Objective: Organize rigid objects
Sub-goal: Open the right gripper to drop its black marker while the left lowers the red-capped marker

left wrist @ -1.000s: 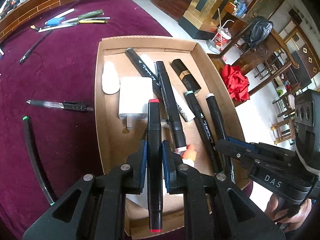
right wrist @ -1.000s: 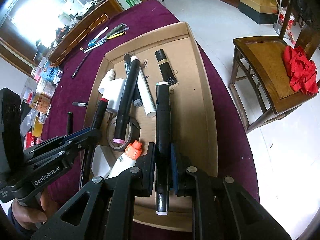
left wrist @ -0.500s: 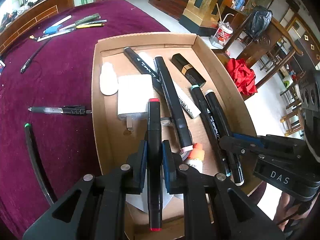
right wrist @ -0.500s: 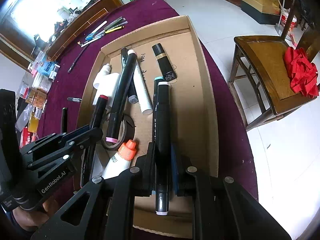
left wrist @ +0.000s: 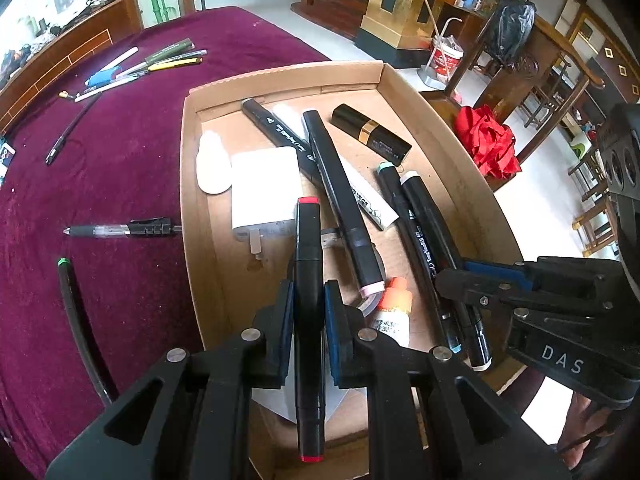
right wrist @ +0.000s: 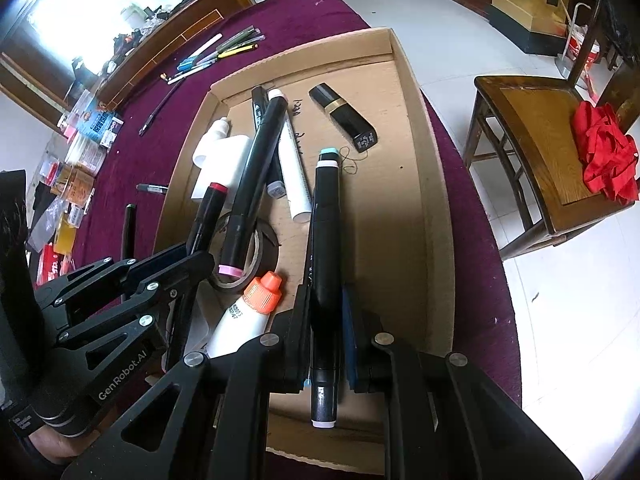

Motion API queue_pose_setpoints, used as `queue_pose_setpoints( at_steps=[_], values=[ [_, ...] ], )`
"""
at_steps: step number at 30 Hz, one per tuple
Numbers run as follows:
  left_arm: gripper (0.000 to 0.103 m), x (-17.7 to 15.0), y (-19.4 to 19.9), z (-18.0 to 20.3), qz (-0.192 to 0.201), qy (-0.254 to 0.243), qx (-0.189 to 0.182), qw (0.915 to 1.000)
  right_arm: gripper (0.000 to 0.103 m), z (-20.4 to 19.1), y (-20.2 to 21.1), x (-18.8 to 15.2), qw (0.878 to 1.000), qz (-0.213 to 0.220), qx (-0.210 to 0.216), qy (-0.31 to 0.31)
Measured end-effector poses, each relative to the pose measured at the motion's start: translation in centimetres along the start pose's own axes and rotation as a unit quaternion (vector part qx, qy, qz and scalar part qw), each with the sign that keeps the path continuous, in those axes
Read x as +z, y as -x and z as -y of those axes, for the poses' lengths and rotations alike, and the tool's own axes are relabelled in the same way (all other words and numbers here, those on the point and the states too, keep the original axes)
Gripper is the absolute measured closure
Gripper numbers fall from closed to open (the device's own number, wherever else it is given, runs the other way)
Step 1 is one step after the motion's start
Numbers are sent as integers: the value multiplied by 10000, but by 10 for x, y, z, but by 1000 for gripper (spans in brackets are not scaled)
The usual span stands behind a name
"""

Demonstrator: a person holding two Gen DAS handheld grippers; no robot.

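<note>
A cardboard tray point(left wrist: 188, 184) lies on the purple tablecloth and holds several markers. My left gripper point(left wrist: 309, 296) is shut on a black marker with red caps point(left wrist: 307, 232), held lengthwise over the tray's near left part. My right gripper point(right wrist: 326, 304) is shut on a black marker with white caps point(right wrist: 326, 220), low over the tray's right side and right beside a teal-capped marker point(right wrist: 330, 153). Each gripper shows in the other's view: the right gripper point(left wrist: 456, 280) and the left gripper point(right wrist: 200, 256).
The tray also holds a white charger point(left wrist: 264, 188), a small white bottle point(left wrist: 212, 164), a lipstick tube point(left wrist: 370, 132), a pink-tipped marker point(left wrist: 340, 196), an orange-capped glue tube point(left wrist: 394, 308) and a tape roll point(right wrist: 260, 248). Loose pens point(left wrist: 120, 230) lie left of it. A chair point(right wrist: 520, 120) stands to the right.
My left gripper has rolled a little with the red-capped marker still in it. The right gripper has kept its marker and its place.
</note>
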State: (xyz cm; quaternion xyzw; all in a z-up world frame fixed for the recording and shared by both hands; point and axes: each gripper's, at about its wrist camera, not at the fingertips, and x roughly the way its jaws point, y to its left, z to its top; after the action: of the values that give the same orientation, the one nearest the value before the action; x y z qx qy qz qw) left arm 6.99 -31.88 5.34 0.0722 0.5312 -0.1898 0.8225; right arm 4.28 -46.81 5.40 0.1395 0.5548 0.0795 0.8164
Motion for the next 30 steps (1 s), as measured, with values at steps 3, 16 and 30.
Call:
queue_pose_setpoints(
  at_steps=[3, 16, 30],
  values=[
    [91, -1, 0, 2, 10, -41, 32, 10000, 90, -1, 0, -1, 10000, 2, -2, -5],
    [91, -2, -1, 8, 39, -212, 130, 9997, 90, 0, 1, 0, 10000, 7, -12, 4],
    [91, -3, -1, 12, 83, -329, 219, 9992, 90, -1, 1, 1, 10000, 26, -65, 7]
  ],
)
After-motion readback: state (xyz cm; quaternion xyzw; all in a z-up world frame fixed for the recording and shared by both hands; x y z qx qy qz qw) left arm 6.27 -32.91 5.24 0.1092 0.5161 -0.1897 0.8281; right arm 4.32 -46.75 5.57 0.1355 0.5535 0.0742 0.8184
